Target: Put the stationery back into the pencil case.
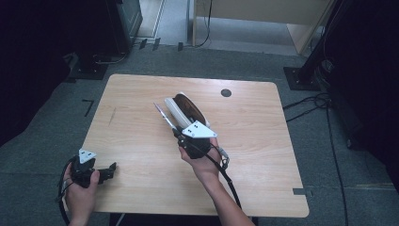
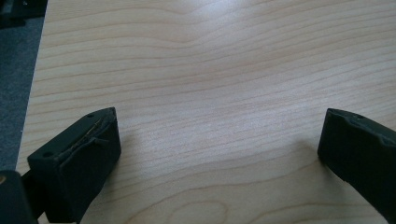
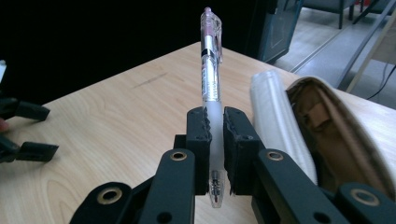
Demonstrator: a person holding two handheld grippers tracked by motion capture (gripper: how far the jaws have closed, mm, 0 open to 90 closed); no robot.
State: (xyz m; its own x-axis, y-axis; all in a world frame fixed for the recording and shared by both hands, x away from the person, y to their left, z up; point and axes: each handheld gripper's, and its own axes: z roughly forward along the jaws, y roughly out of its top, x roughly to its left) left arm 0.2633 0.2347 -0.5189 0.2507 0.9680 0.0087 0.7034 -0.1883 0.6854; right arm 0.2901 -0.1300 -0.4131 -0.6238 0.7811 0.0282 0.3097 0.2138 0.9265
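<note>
Near the middle of the high view, the right gripper (image 1: 175, 131) is clamped tight on a clear pen (image 3: 211, 88), which sticks out past the jaws toward the upper left. Just to the right of it lies an open pencil case (image 1: 186, 109), white outside and brown inside, on the wooden surface (image 1: 254, 141). At the lower left, the left gripper (image 1: 112, 168) rests with jaws spread wide and nothing between them.
</note>
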